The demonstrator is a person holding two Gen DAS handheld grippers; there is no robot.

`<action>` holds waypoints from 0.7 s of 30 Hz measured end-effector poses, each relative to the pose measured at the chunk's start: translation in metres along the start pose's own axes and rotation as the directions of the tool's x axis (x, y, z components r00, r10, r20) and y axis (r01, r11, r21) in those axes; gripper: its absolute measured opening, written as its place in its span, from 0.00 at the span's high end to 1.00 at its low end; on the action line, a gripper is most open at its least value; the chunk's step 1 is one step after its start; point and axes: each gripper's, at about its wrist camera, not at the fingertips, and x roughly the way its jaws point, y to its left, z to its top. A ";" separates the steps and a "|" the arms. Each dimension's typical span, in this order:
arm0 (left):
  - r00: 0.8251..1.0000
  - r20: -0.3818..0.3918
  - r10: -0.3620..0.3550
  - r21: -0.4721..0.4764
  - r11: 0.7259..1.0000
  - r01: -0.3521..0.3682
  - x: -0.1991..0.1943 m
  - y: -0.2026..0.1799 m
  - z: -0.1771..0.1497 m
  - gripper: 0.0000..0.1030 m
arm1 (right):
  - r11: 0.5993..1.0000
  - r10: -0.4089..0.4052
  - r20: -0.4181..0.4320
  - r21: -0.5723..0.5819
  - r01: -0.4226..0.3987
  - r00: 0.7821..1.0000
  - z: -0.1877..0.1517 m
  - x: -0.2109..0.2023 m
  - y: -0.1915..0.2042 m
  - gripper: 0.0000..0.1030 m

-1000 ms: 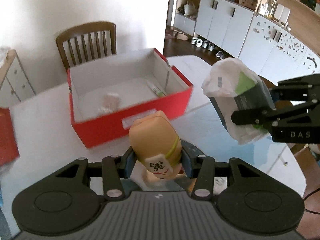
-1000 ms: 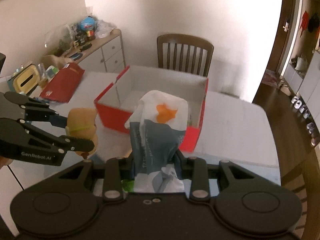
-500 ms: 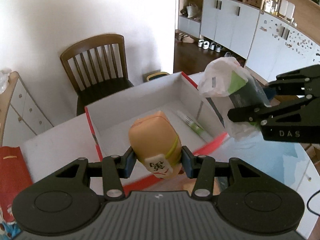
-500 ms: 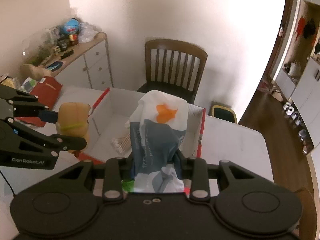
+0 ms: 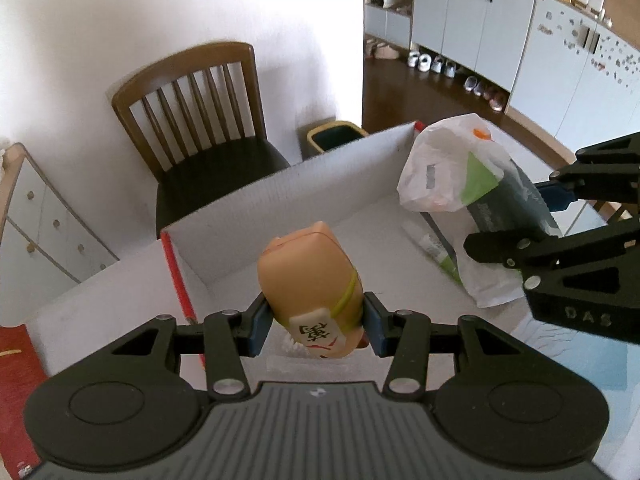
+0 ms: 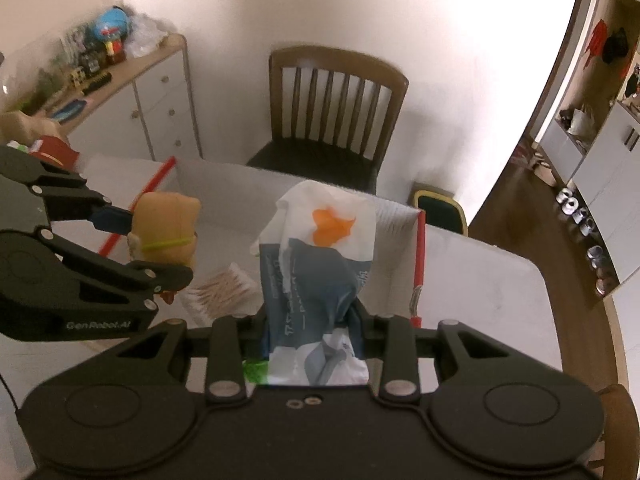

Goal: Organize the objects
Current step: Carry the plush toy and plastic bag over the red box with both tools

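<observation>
My left gripper (image 5: pixel 316 330) is shut on a tan toy figure (image 5: pixel 308 276) with a green band and a white tile printed with a character; it hangs over the left part of the red box (image 5: pixel 280 196) with white inner walls. The same toy (image 6: pixel 166 224) shows at the left of the right wrist view, held by the left gripper (image 6: pixel 160 240). My right gripper (image 6: pixel 314 330) is shut on a soft white, grey and orange packet (image 6: pixel 320 256) above the box's right part (image 6: pixel 418 248). That packet (image 5: pixel 460 184) and right gripper (image 5: pixel 532 224) appear at the right of the left wrist view.
Inside the box lie a bundle of cotton swabs (image 6: pixel 222 290) and a green-and-white tube (image 5: pixel 434 250). A wooden chair (image 5: pixel 200 120) stands behind the table, a small bin (image 5: pixel 332 138) beside it. A white sideboard (image 6: pixel 132 96) with clutter is at the left, and a red bag (image 5: pixel 16 380) lies on the table.
Both grippers have travelled forward and down from in front of the box to over its inside, each still gripping its object. The box's front wall has dropped out of view.
</observation>
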 end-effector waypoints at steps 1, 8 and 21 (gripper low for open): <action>1.000 -0.006 -0.003 -0.001 1.000 0.003 0.006 0.001 0.000 0.55 | 1.000 -0.002 -0.008 0.006 0.002 1.000 0.000 0.005 -0.001 0.67; 0.999 -0.051 -0.005 0.025 1.000 0.006 0.040 0.001 0.004 0.55 | 1.000 -0.003 -0.055 0.028 0.005 0.998 -0.005 0.035 -0.003 0.67; 0.990 -0.141 -0.013 0.066 0.998 0.023 0.087 0.006 0.006 0.54 | 0.998 0.006 -0.143 0.059 0.002 0.990 -0.021 0.077 -0.008 0.65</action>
